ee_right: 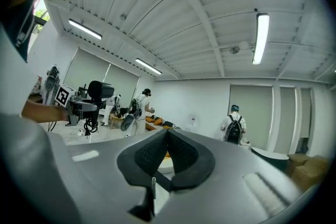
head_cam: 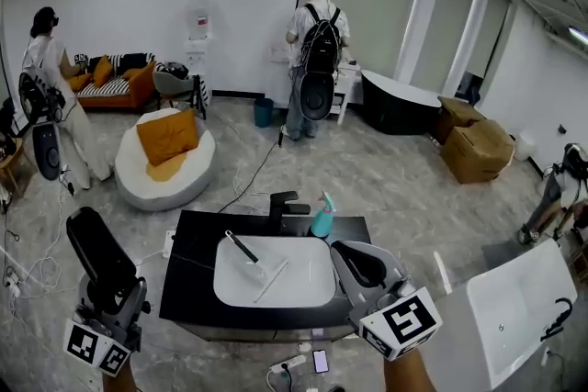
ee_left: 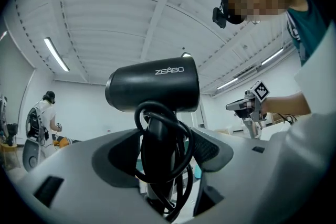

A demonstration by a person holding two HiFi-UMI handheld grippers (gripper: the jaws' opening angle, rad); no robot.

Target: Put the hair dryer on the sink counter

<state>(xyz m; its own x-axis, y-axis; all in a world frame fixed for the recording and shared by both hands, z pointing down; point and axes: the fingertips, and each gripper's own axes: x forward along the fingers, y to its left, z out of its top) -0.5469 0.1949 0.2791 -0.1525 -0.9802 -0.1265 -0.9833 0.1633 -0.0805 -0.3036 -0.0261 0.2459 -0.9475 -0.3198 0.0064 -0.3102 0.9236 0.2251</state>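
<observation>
A black hair dryer [head_cam: 99,257] stands upright in my left gripper [head_cam: 108,294], left of the black sink counter [head_cam: 186,275] and off its edge. In the left gripper view the dryer's barrel [ee_left: 152,89] points sideways above the jaws. Its cord [ee_left: 181,162] is looped round the handle, and my left gripper [ee_left: 163,160] is shut on that handle. My right gripper [head_cam: 363,266] hovers over the counter's right front part beside the white basin [head_cam: 303,285]. The right gripper [ee_right: 167,152] is shut with nothing in it, and its view shows the dryer [ee_right: 100,90] far off at the left.
A black faucet [head_cam: 280,208] and a teal bottle [head_cam: 322,218] stand behind the basin, and a dark-handled tool [head_cam: 243,247] lies in it. A white pouf [head_cam: 165,162] with an orange cushion, two people, a black tub [head_cam: 397,104], cardboard boxes [head_cam: 476,147] and floor cables surround the counter. Another white sink [head_cam: 519,308] is at right.
</observation>
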